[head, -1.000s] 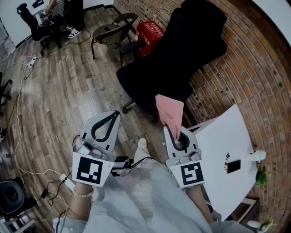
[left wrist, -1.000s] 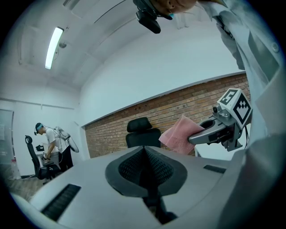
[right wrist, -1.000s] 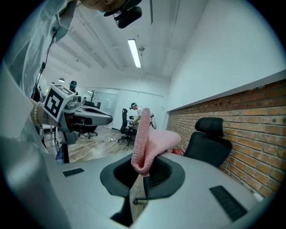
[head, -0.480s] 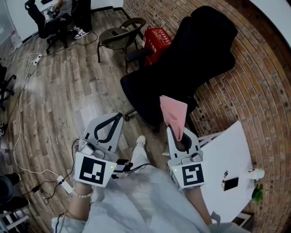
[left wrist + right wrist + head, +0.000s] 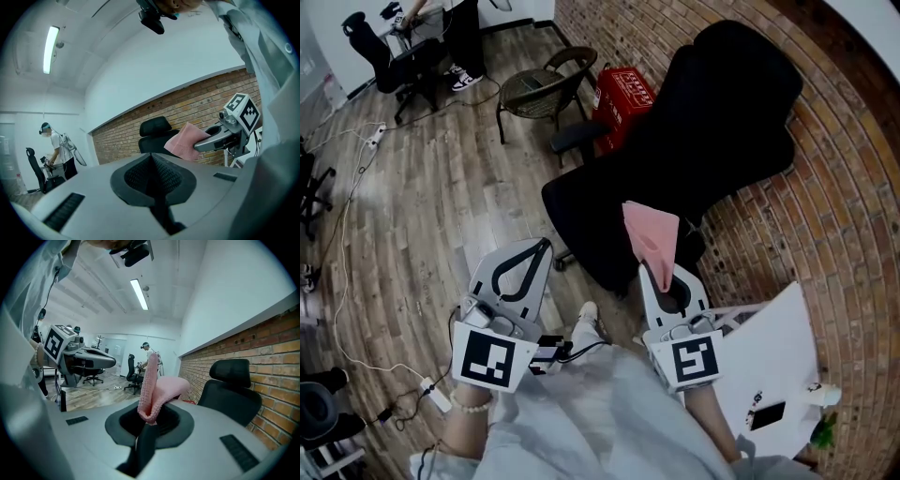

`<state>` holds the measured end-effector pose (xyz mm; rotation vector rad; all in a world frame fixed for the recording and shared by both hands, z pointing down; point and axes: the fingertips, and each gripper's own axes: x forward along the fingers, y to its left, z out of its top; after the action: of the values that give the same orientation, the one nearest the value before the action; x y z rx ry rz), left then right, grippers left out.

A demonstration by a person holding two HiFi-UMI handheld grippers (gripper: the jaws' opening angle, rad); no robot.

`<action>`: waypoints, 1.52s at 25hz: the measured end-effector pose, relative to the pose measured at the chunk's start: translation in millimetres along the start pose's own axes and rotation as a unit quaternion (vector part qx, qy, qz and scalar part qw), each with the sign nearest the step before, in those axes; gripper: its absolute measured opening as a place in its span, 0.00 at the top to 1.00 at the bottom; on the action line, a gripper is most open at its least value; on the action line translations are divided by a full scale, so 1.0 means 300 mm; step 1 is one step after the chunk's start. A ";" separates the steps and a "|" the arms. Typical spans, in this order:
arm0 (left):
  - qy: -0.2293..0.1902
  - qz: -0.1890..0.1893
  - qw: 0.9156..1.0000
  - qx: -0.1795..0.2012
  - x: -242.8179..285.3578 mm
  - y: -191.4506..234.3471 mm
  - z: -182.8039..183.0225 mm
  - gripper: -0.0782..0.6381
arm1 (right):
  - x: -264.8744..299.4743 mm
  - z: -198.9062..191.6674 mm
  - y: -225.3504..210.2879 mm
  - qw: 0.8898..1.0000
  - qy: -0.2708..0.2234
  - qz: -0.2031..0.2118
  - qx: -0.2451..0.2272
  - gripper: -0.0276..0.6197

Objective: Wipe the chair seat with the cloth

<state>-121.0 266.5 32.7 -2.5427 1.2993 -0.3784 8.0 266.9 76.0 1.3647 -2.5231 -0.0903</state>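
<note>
While the right gripper (image 5: 665,283) hung just short of the near edge of the chair seat (image 5: 586,211), its fingers were pressed together on a folded edge of the pink cloth (image 5: 652,234). Most of the cloth stood free above them, and none of it touched the seat. The left gripper (image 5: 542,248) was held beside it over the wooden floor (image 5: 422,206), with its fingers closed on each other and nothing between them. No wiping had begun.

The thin hold looked like the main risk. Only a narrow fold sat in the fingers, so dragging the cloth over the dark seat could pull it out or bunch it into a roll that cleans little. Because the loose part flopped to one side, hard finger tips rather than cloth might meet the seat. The chair also looked like an office type that could turn or roll under a sideways push, and the empty left gripper was not steadying it.

Little writing could be read. Each gripper's cube carried only a black-and-white square marker. A red crate (image 5: 623,94) by the brick wall (image 5: 825,234) bore white print too small to make out. A phone (image 5: 766,413) lay on the white worktop (image 5: 778,347) with a dark screen.
</note>
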 end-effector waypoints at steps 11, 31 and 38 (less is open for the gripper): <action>0.026 -0.007 1.000 0.007 0.387 0.064 -0.033 0.87 | 0.219 -0.090 -0.324 1.000 0.011 0.015 0.012 0.87; 0.041 -0.054 0.998 0.005 0.711 0.056 -0.111 0.87 | 0.312 -0.298 -0.571 0.996 0.058 -0.032 0.060 0.87; 0.055 -0.074 0.996 0.008 0.844 0.120 -0.226 0.87 | 0.444 -0.393 -0.608 0.993 0.081 -0.048 0.077 0.87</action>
<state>-28.1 31.9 111.7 -2.6463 1.1404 -0.5627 118.1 64.0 183.7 1.4872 -2.3719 0.1940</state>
